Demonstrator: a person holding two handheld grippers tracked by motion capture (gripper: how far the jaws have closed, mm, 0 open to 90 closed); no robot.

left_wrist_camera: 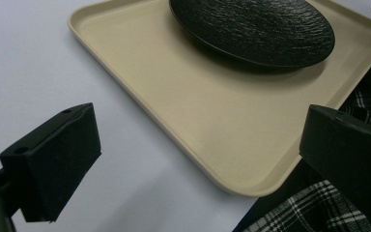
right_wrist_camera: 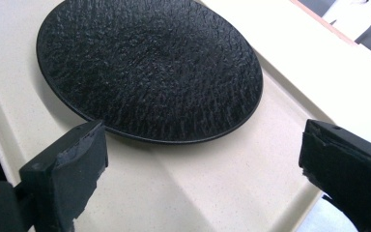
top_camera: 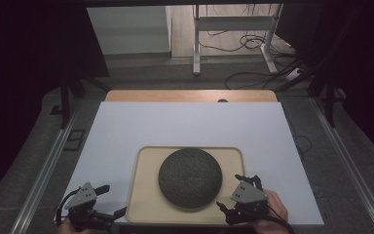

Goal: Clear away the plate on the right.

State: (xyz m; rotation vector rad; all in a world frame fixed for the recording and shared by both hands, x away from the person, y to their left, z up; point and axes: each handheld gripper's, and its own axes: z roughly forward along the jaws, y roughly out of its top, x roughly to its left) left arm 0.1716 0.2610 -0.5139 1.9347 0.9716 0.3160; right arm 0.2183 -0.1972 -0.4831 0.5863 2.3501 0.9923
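Lower left of the high view: left gripper sits just off the tray's near-left corner, jaws spread wide, nothing between them. In the left gripper view the same open jaws frame that corner of the beige tray, one over the white counter, the other low at the right edge above plaid cloth, seemingly the person's clothing. Centre of the high view: tray lies in the lower middle of the frame on the counter, with a black textured plate resting on it, roughly central and a little toward the near edge. Plate looks empty and flat on the tray. Lower right of the high view: right gripper hovers over the tray's near-right corner, close to the plate's rim but apart from it; jaws open, holding nothing. In the right gripper view the plate fills the upper left of the frame, tray floor and its rim below it between the jaws. Judgement: approach stage, both grippers lining up on the tray's two near corners, no grasp made yet. Next move likely calls for each to slide its jaws over the tray rim and close evenly, then lift level so the plate does not slide.
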